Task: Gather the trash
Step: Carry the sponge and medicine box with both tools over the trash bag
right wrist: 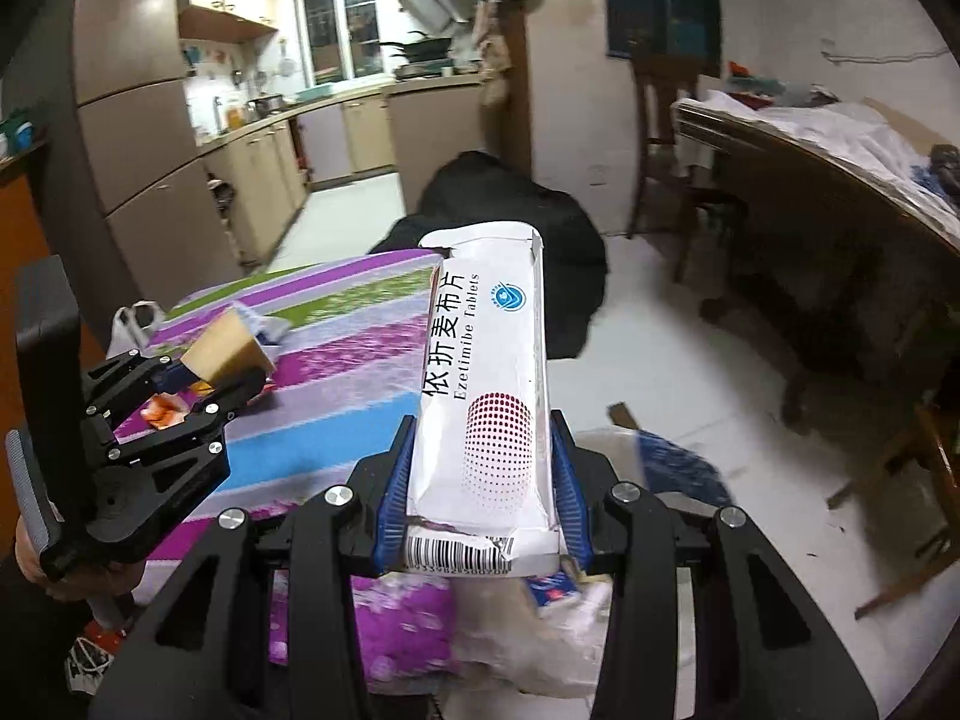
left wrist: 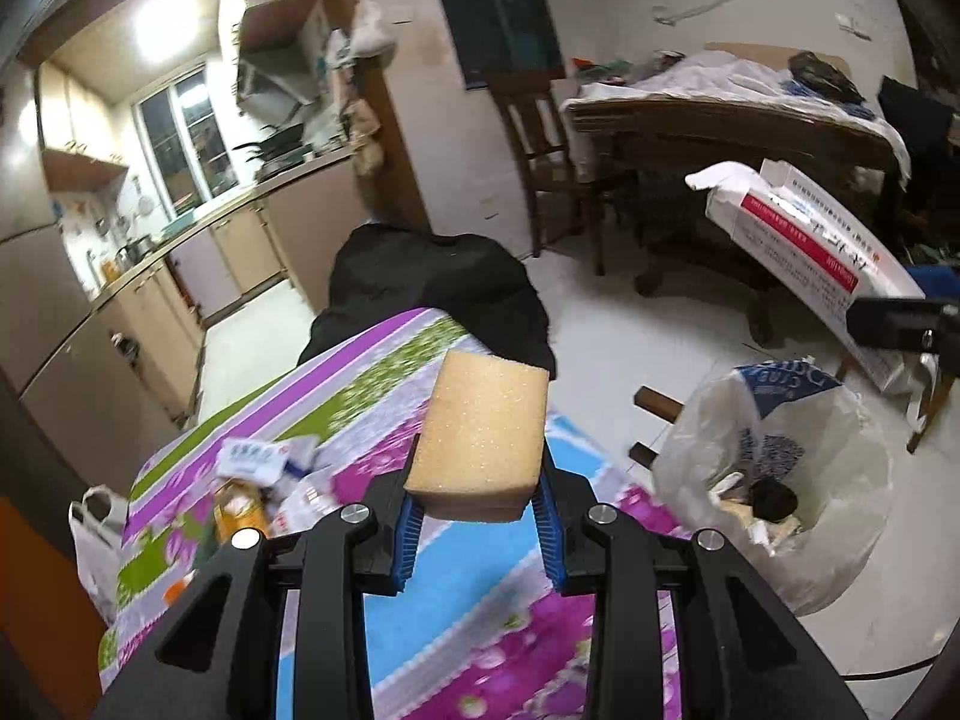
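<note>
My left gripper [left wrist: 480, 501] is shut on a yellow sponge [left wrist: 483, 432] and holds it above the table with the purple, green and blue cloth [left wrist: 372, 372]. It also shows in the right wrist view [right wrist: 210, 381] with the sponge [right wrist: 225, 345]. My right gripper [right wrist: 480, 498] is shut on a white tablet box [right wrist: 486, 402] and holds it beyond the table's right edge. The box also shows in the left wrist view [left wrist: 804, 252]. A white plastic trash bag [left wrist: 774, 480] stands open on the floor right of the table, with trash inside. More wrappers [left wrist: 264, 474] lie on the cloth at the left.
A black bag [left wrist: 432, 288] sits behind the table. A wooden chair [left wrist: 552, 144] and a cluttered wooden table [left wrist: 738, 120] stand at the back right. Kitchen counters [left wrist: 180, 252] run along the left. A white bag [left wrist: 96, 534] hangs left of the table.
</note>
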